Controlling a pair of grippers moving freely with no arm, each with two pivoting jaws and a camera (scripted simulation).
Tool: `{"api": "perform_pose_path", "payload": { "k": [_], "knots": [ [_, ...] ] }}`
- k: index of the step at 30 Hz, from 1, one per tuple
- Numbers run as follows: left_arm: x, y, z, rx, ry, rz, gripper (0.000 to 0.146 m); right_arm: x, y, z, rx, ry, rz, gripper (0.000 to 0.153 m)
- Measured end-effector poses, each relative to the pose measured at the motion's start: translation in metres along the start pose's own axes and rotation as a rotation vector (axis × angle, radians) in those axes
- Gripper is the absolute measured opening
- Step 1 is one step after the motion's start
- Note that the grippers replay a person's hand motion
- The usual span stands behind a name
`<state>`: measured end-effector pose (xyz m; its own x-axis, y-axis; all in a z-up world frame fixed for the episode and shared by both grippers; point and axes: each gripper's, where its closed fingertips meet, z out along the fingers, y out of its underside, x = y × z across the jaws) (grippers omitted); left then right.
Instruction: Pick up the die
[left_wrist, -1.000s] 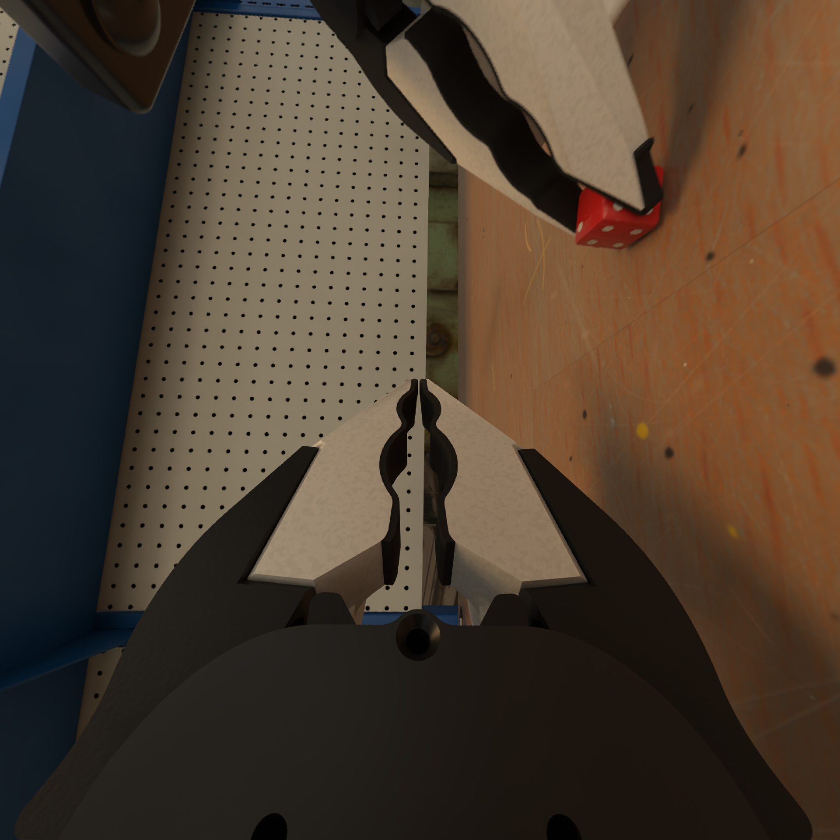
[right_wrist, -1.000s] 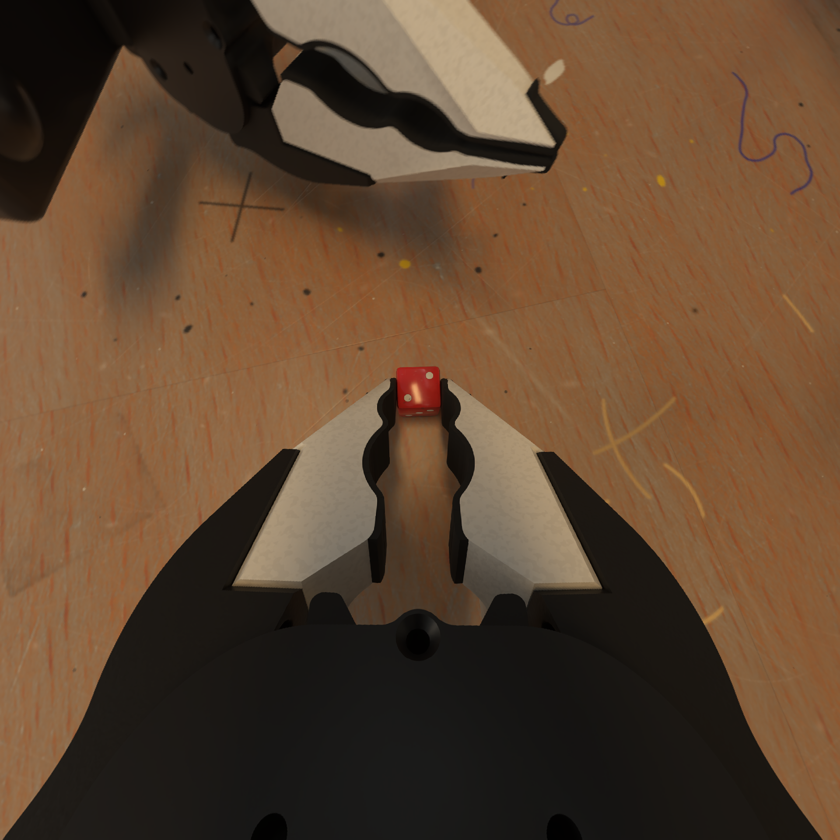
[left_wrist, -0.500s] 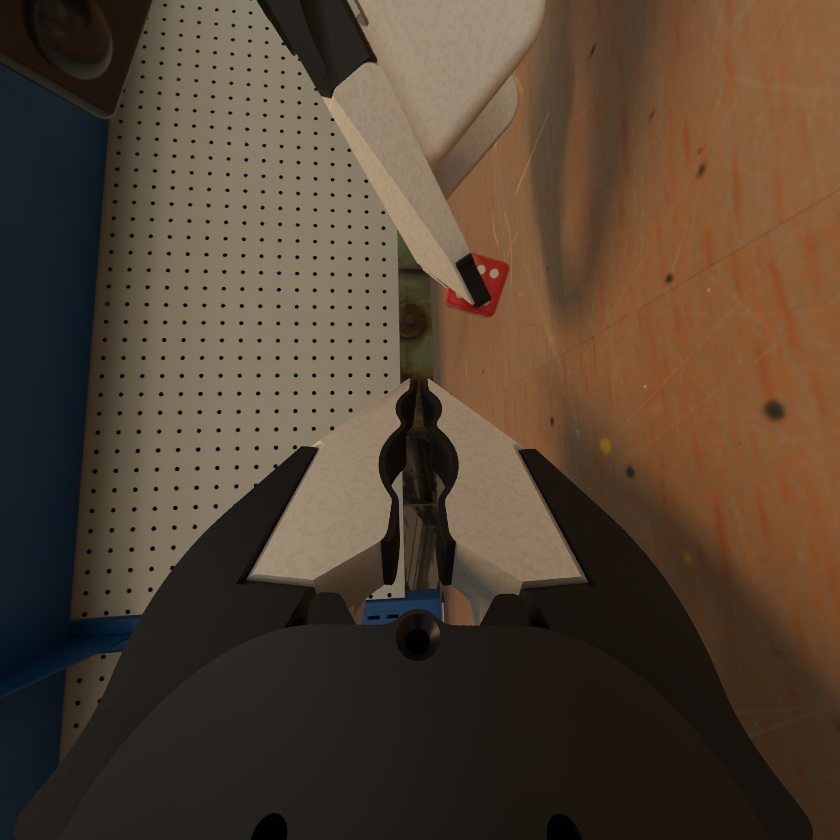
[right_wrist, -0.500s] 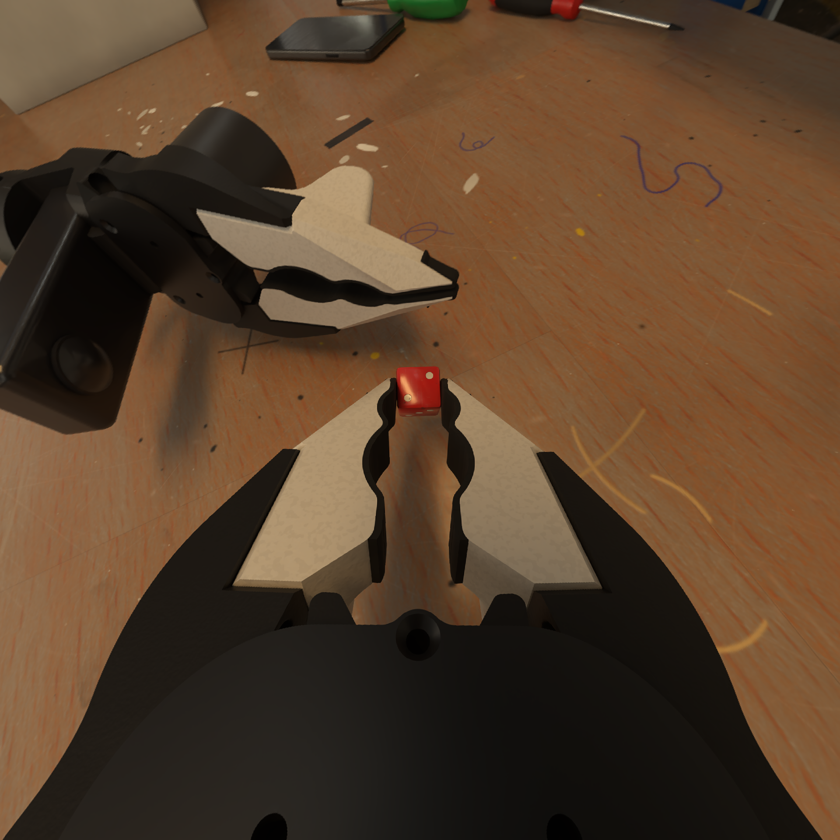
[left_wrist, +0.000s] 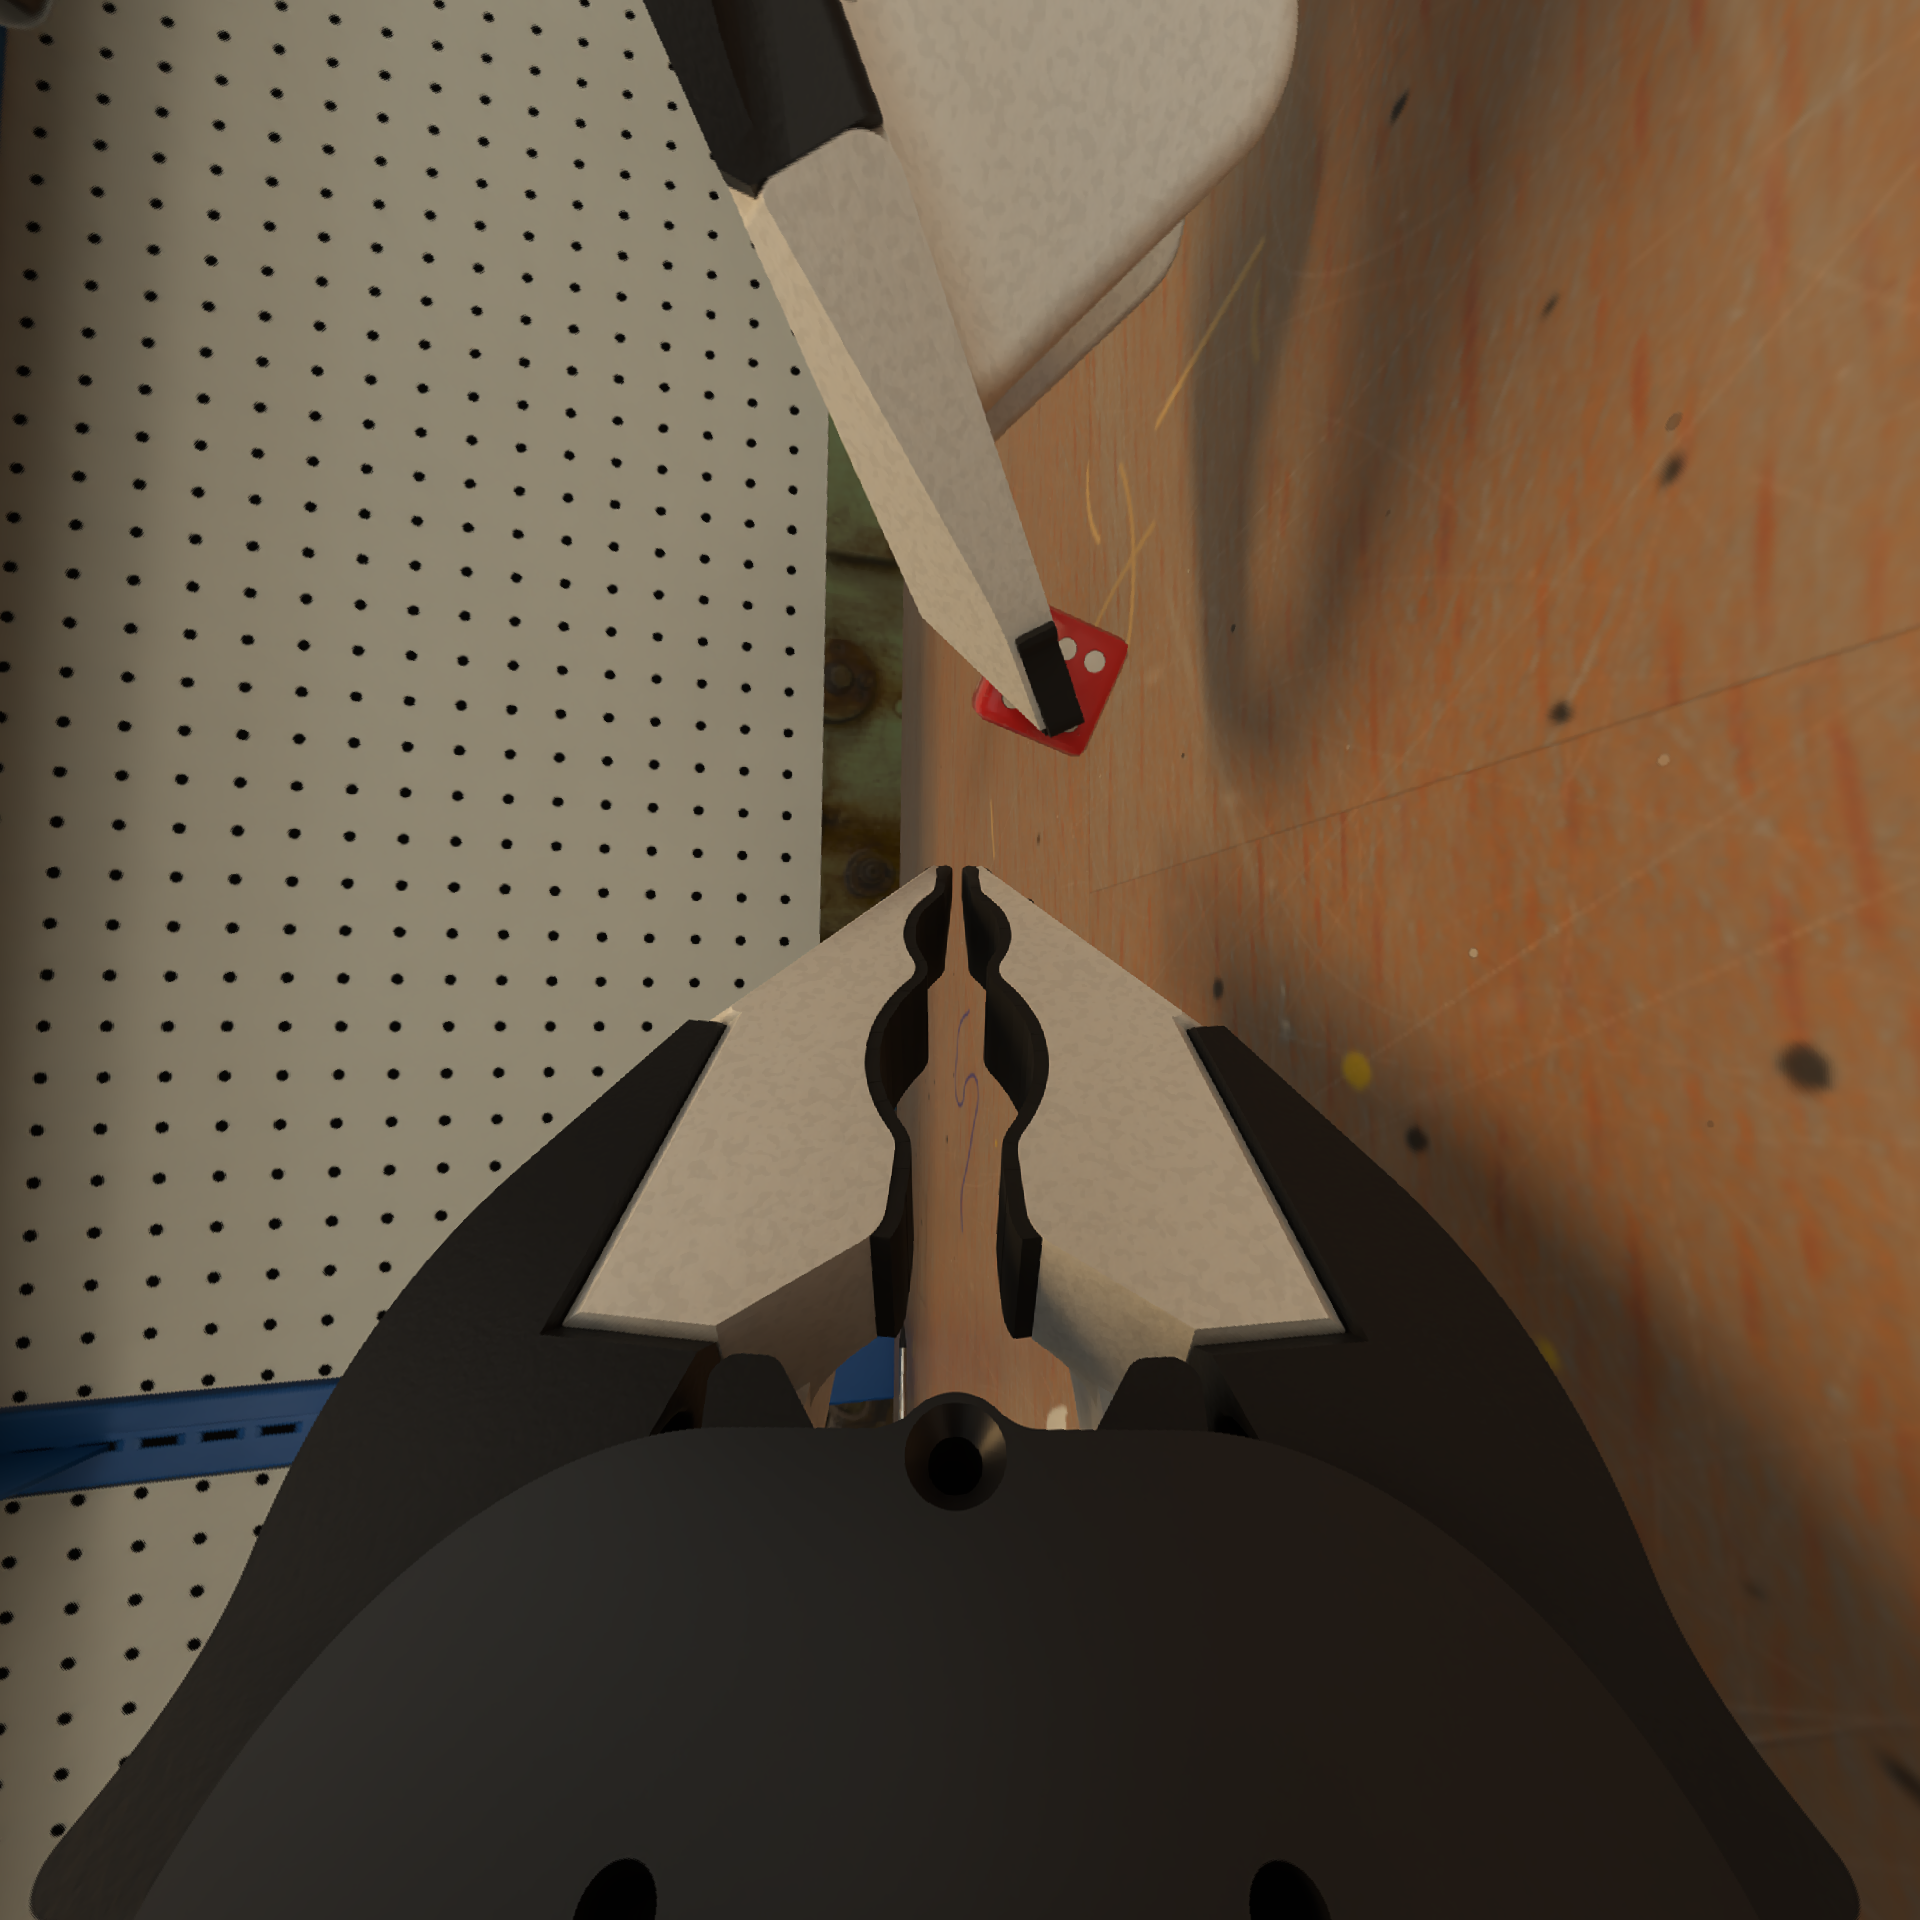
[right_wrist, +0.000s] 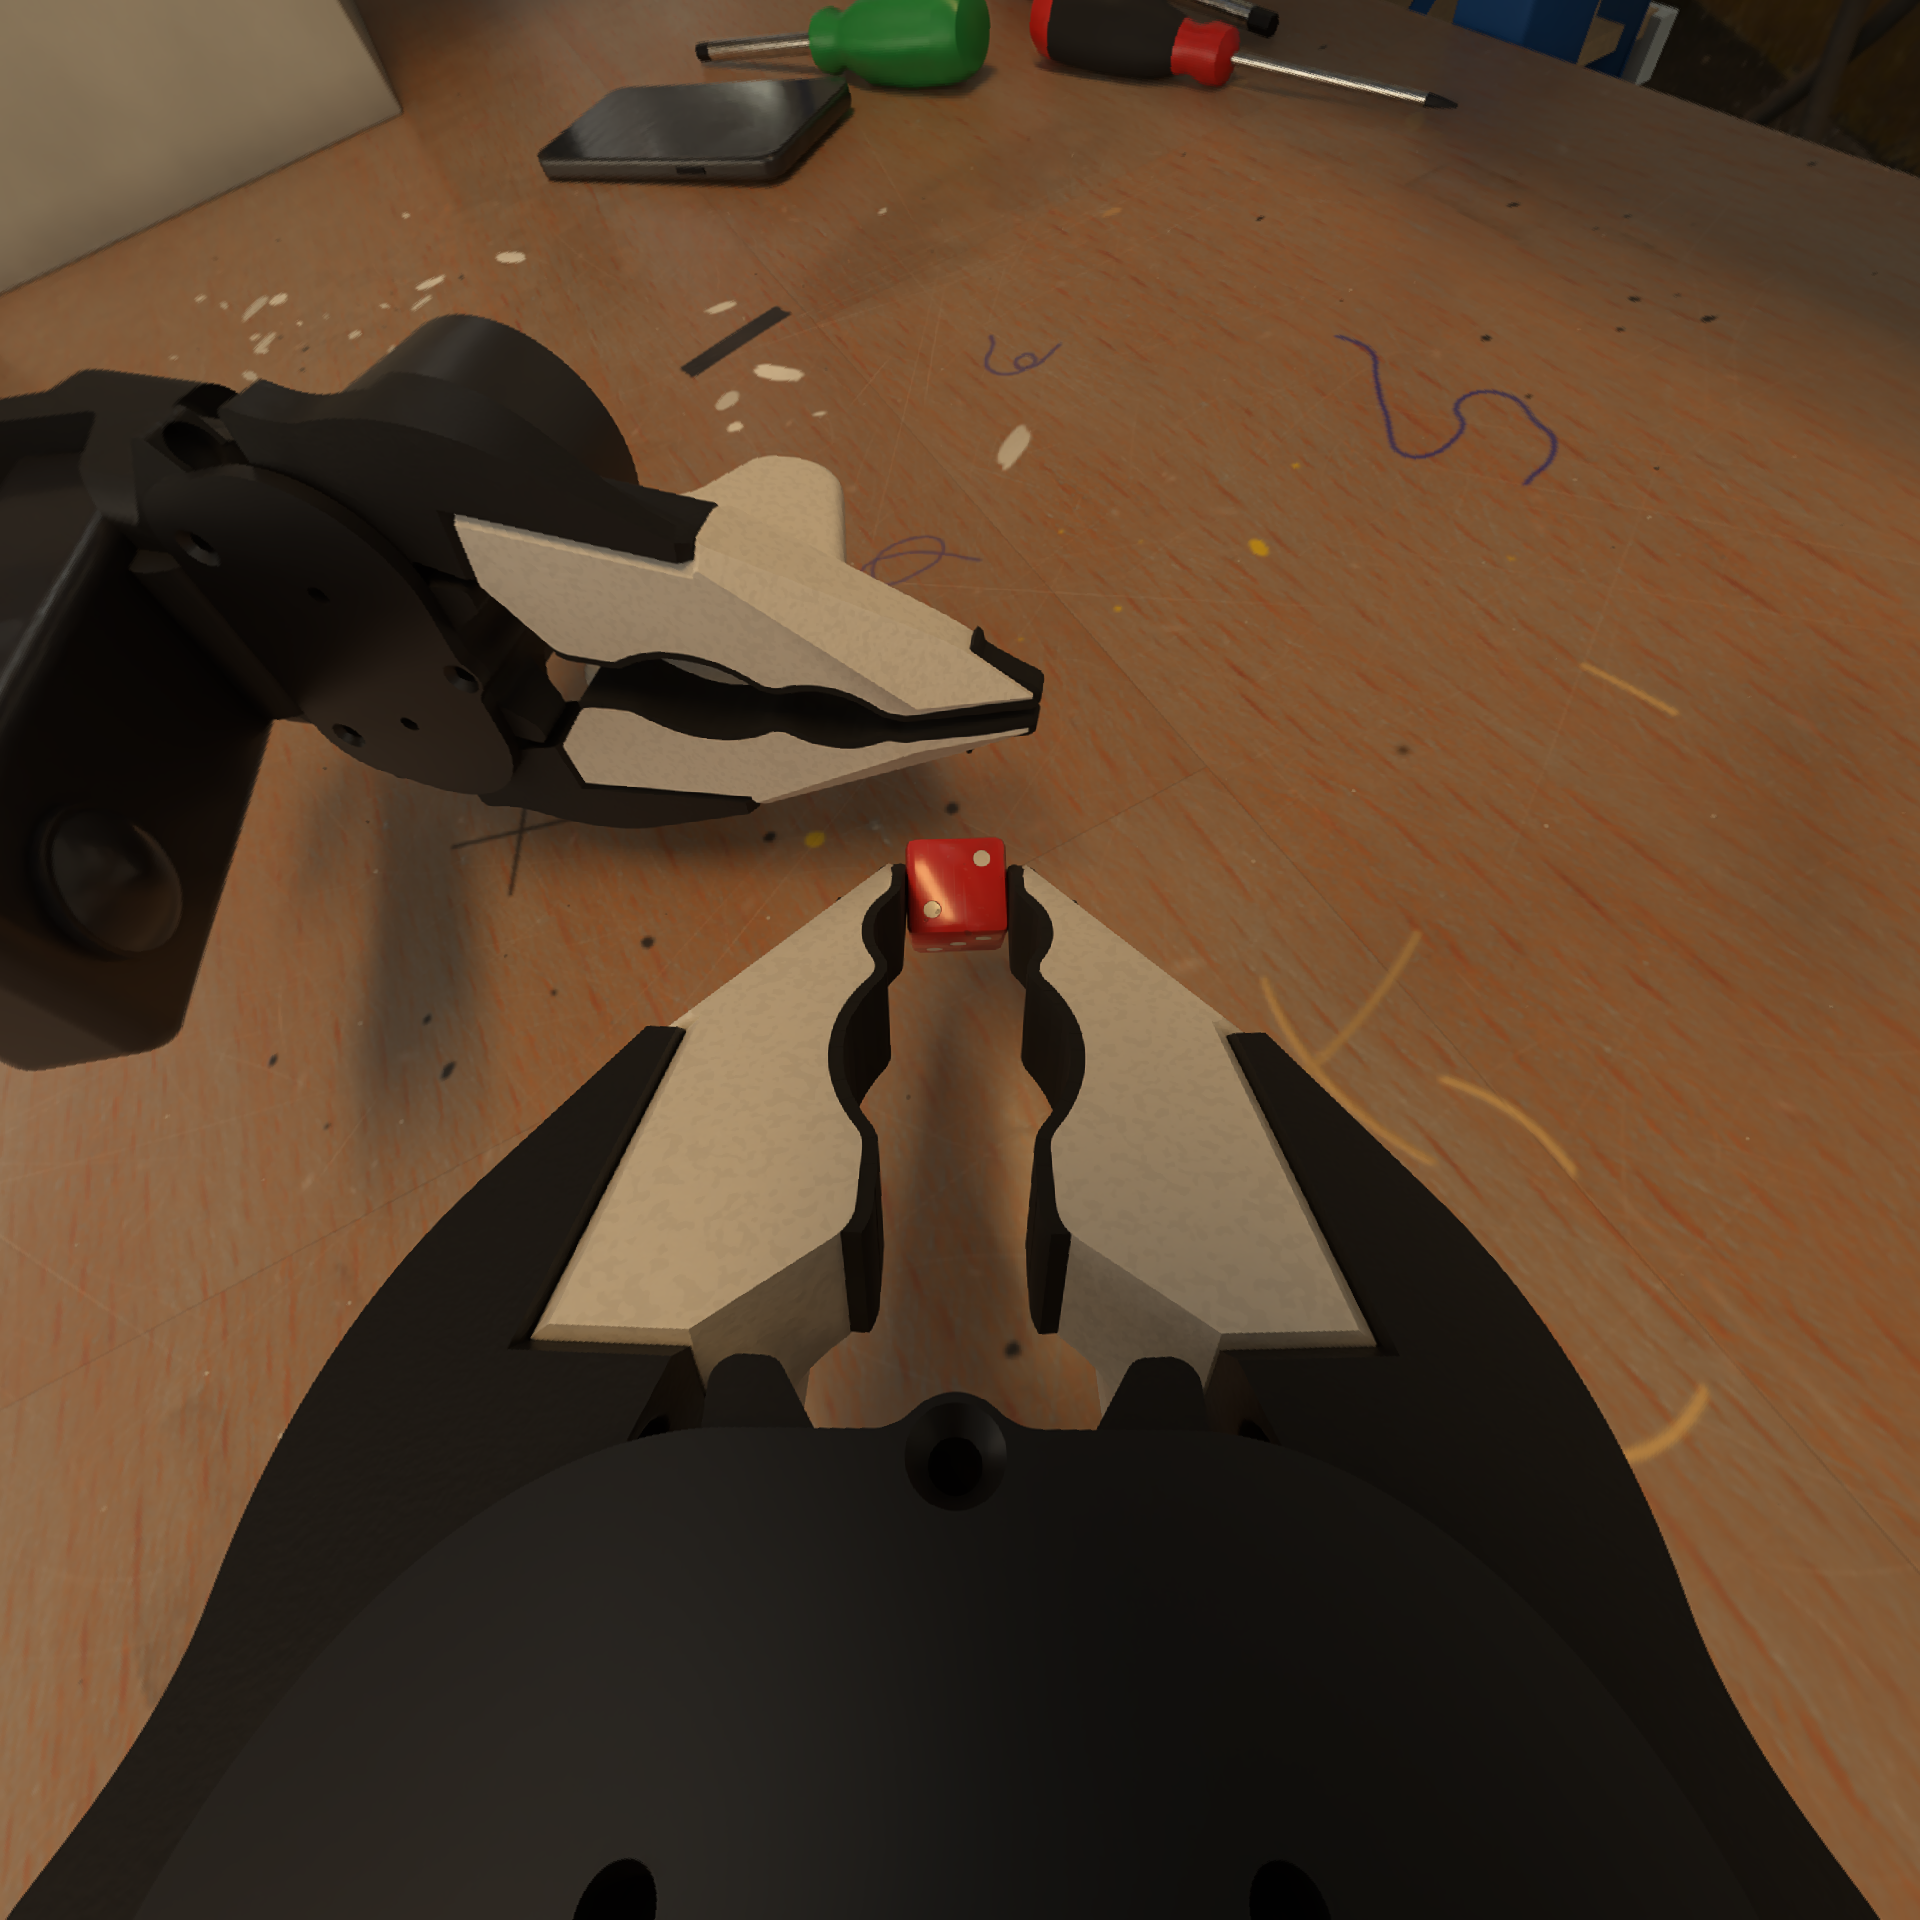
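The red die (right_wrist: 956, 894) with white pips is pinched between the fingertips of my right gripper (right_wrist: 956, 883), which is shut on it and holds it above the wooden table (right_wrist: 1455, 831). In the left wrist view the die (left_wrist: 1093, 665) shows partly behind a right fingertip (left_wrist: 1047, 681). My left gripper (left_wrist: 956, 878) is shut and empty. It hovers over the table edge, a short way from the die. In the right wrist view the left gripper (right_wrist: 1023, 707) lies just left of and beyond the die.
A black phone (right_wrist: 696, 130), a green-handled screwdriver (right_wrist: 899, 42) and a red-and-black screwdriver (right_wrist: 1195, 52) lie at the far side of the table. A perforated pegboard (left_wrist: 416, 623) runs beside the table edge. A pale panel (right_wrist: 156, 125) stands at far left.
My right gripper, still shut on the die, has risen and tilted toward level, so the far tools have come into view. The left gripper stays shut and has shifted slightly.
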<state>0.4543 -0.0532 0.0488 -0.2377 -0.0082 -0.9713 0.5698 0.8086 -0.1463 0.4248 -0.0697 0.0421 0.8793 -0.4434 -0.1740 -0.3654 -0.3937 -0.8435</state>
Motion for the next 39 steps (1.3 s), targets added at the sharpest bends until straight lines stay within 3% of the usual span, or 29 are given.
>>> {"api": "perform_pose_path", "payload": {
  "k": [33, 39],
  "knots": [
    [-0.002, -0.002, -0.001, 0.001, -0.019, 0.012, 0.002, 0.001, -0.002, 0.003, 0.017, -0.005, 0.068, 0.019],
    [-0.001, 0.0, 0.0, 0.006, -0.015, 0.031, 0.002, 0.006, 0.012, 0.005, -0.082, 0.059, -0.006, 0.019]
  ]
}}
